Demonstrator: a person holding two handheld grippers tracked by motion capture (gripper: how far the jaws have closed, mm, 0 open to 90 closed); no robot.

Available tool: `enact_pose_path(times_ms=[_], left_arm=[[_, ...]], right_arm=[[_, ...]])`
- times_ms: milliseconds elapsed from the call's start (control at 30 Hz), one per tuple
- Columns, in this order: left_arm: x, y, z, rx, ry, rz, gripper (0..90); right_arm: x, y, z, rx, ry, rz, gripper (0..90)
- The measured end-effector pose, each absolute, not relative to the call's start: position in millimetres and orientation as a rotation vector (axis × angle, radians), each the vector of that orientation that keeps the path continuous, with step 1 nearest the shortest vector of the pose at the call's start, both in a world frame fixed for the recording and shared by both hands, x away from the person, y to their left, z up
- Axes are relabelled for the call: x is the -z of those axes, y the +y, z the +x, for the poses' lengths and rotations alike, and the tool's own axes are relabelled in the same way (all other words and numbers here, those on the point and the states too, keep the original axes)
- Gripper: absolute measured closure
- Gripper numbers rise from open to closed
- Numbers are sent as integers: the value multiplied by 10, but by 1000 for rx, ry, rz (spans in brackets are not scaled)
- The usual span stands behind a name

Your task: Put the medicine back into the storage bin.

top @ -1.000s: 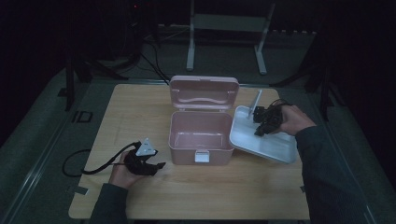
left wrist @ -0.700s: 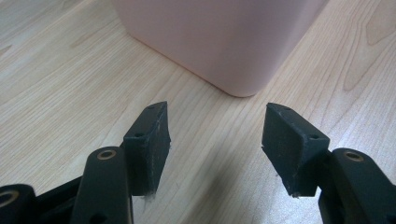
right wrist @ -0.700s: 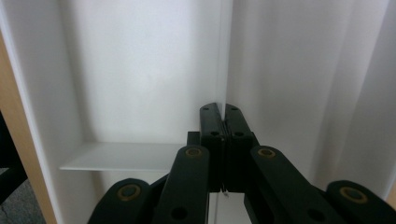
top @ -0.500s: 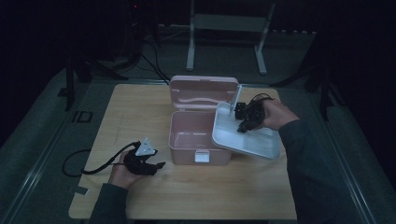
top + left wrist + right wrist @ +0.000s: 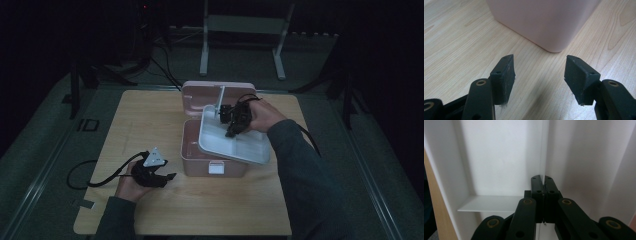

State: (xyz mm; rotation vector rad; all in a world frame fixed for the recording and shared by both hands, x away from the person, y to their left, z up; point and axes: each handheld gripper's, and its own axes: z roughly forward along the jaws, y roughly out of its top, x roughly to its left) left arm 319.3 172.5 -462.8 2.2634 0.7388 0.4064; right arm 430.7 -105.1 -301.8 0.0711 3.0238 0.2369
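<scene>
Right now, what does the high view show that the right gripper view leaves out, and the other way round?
High view: the open pink plastic storage box with its raised lid on the light wooden table, and the left tool resting open on the table beside the box.

Right gripper view: a close look at the right tool, its jaws pinched shut on a thin dividing wall inside the tray, with a flat inner partition to the left.

Both: the white plastic insert tray, held by the right tool above the box.
</scene>
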Motion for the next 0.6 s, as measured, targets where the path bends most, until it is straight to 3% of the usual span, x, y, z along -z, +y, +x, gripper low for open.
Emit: enact_pose_path(times_ms=[600], left_arm=[[4621, 1749, 3191, -404, 742, 2250, 410]], right_arm=[[3218, -513, 4460, -149, 3035, 3, 895]])
